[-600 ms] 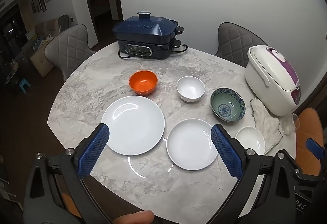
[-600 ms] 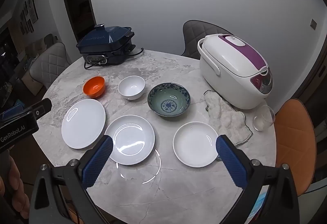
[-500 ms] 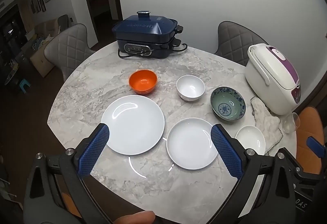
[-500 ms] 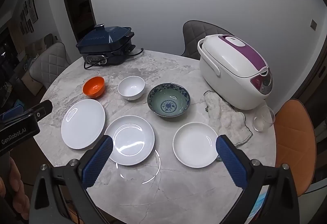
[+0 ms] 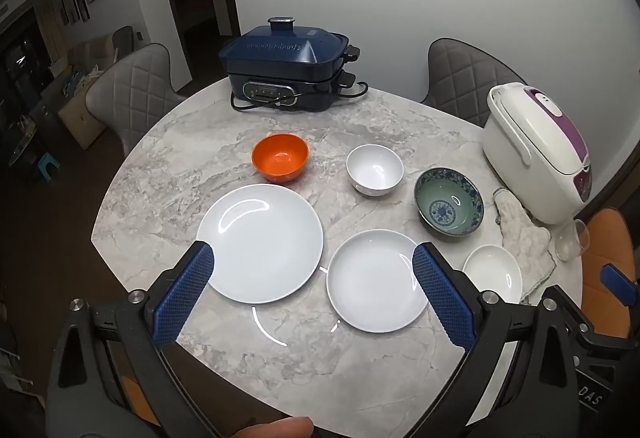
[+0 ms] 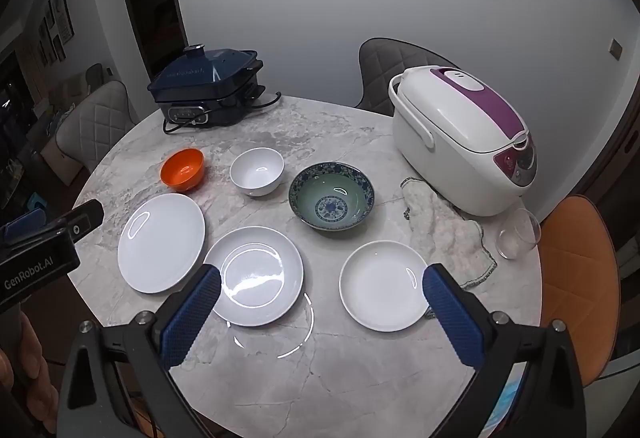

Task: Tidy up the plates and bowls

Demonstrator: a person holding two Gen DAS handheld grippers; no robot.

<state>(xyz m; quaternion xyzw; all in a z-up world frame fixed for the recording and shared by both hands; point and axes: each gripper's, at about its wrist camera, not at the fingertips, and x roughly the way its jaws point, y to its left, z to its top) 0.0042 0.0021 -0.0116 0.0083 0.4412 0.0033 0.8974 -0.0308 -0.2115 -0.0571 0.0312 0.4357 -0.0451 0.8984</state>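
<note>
On the round marble table point(image 5: 192, 142) lie a large white plate point(image 5: 260, 242) point(image 6: 160, 242), a medium white plate point(image 5: 376, 280) point(image 6: 256, 274) and a small white plate point(image 5: 494, 272) point(image 6: 382, 284). Behind them stand an orange bowl point(image 5: 280, 158) point(image 6: 183, 169), a white bowl point(image 5: 375, 174) point(image 6: 257, 171) and a blue patterned bowl point(image 5: 448, 206) point(image 6: 332, 195). My left gripper point(image 5: 312, 258) is open and empty, above the near edge before the two larger plates. My right gripper point(image 6: 320, 278) is open and empty, above the near edge between the medium and small plates.
A dark blue electric cooker point(image 5: 286, 68) point(image 6: 208, 86) stands at the back. A white and purple rice cooker point(image 5: 536, 150) point(image 6: 464, 142) stands at the right, with a cloth point(image 6: 444, 230) and a tipped glass point(image 6: 518, 234) beside it. Chairs point(image 5: 132, 94) surround the table.
</note>
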